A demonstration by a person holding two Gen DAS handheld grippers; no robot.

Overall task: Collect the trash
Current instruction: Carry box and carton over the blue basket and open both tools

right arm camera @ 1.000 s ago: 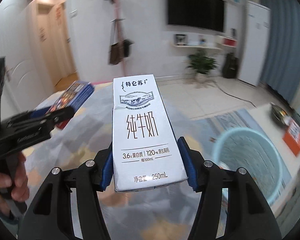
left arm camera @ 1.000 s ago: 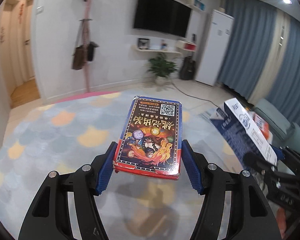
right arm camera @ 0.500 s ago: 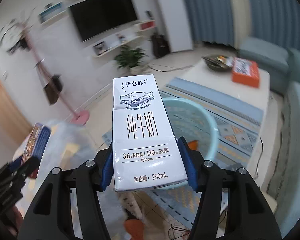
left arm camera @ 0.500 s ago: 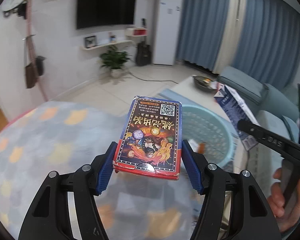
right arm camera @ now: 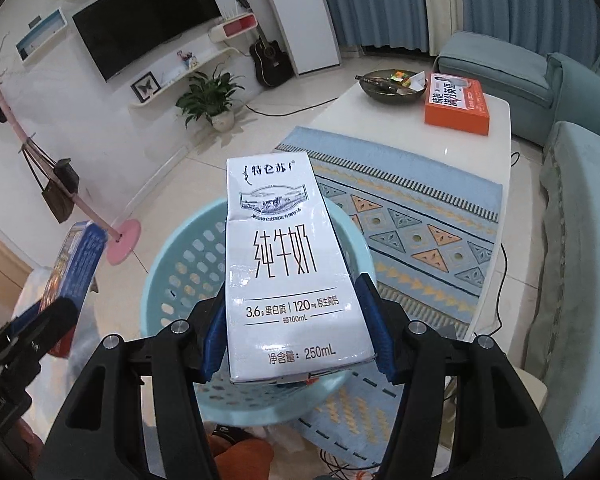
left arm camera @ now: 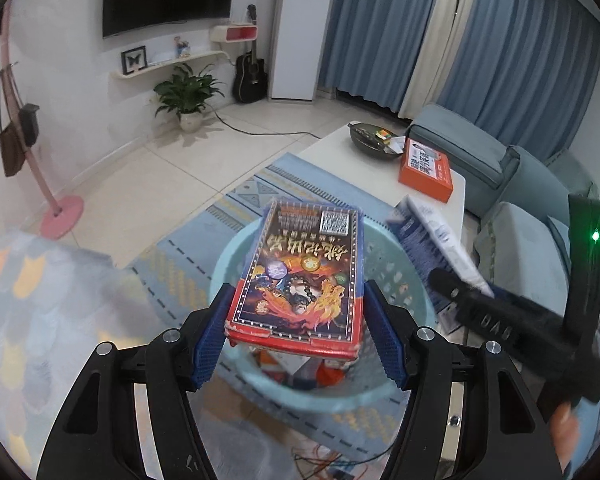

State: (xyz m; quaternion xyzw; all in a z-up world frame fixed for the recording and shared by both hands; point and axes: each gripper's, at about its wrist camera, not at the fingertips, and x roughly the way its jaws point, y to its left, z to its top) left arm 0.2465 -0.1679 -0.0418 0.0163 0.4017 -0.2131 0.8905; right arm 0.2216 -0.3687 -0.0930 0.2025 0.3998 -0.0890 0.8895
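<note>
The left gripper (left arm camera: 296,330), its jaws opening around the red box (left arm camera: 300,280), and the right gripper (right arm camera: 296,340), clamped on the carton (right arm camera: 288,272), both hover over the basket (right arm camera: 188,256). Risk: the two items sit close together above the rim, so an uneven release may knock one against the other or the rim (left arm camera: 236,248) and tip it onto the rug (right arm camera: 420,216). Each item's long axis runs along its gripper's fingers, pointing forward and down toward the basket.
</note>
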